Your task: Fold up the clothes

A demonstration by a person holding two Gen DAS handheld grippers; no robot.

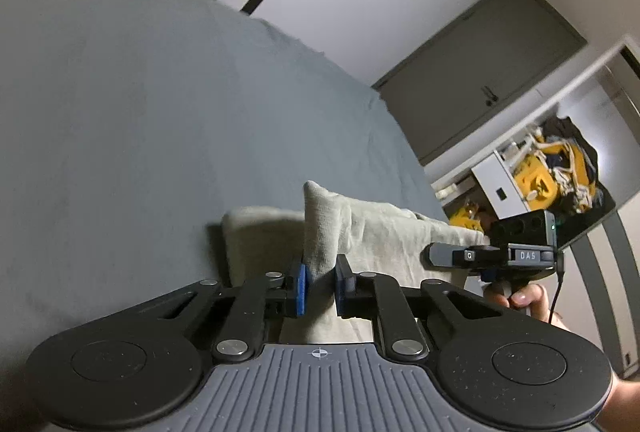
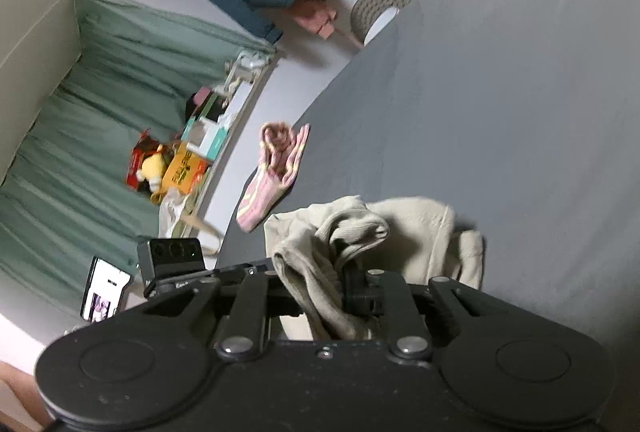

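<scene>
**Beige garment pinched at both ends over the grey bed**

While the left hand-held gripper has its blue pads set either side of a raised fold of the beige garment, the cloth stands up from between them as a narrow upright peak, and the pads look closed on it. Behind that peak the garment runs away to the right across the grey bed sheet, its long axis leading toward the right hand-held gripper, which a hand holds at the bed's edge.

From the right wrist view, the right hand-held gripper is clenched on a bunched, ribbed part of the beige garment; the fabric drapes down through the jaws in thick folds. Beyond it the garment lies crumpled on the bed sheet, pale, soft and knit-like, with one part curled over on itself. A pink striped garment lies at the bed's edge, apart from the beige one.
</scene>
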